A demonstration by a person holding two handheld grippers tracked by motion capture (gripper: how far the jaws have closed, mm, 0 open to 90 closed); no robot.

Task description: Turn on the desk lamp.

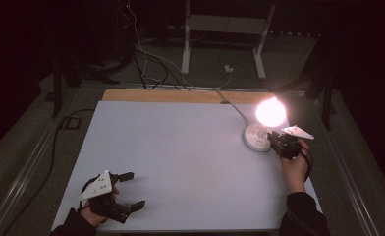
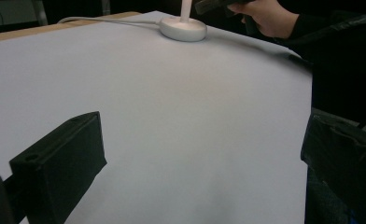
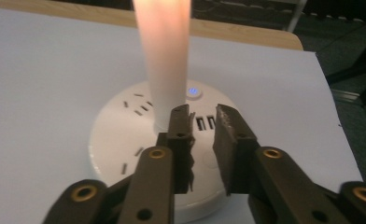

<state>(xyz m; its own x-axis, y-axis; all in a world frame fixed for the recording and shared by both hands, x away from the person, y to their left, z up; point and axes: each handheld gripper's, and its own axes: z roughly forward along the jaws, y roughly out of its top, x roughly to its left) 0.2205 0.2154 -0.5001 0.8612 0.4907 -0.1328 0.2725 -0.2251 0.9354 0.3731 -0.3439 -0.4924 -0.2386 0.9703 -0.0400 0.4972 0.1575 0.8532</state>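
A round white socket base [image 1: 257,137] carrying a lit lamp [image 1: 270,112] is seen near the right edge of the desk [image 1: 180,147], towards the far right corner. Its cable [image 1: 232,105] is led off over the far edge. On top of the base, slot outlets, two USB ports [image 3: 205,123] and a small blue indicator light [image 3: 193,91] are noted in the right gripper view.

The right gripper [image 1: 275,139] is held just beside the base on its right-edge side, above the base's rim. Its jaws are parted by a narrow gap, with nothing held between them; the lamp's glowing stem [image 3: 163,56] stands just beyond the left jaw, and contact cannot be confirmed.

The left gripper [image 1: 131,189] is found near the near left corner of the desk, well apart from the base. Its jaws are spread wide and nothing is held.

Between the two grippers the desk surface is bare white across the centre, the left edge and the near edge. A strip of bare wood [image 1: 180,96] is exposed along the far edge. Little room is left between the base and the right edge.
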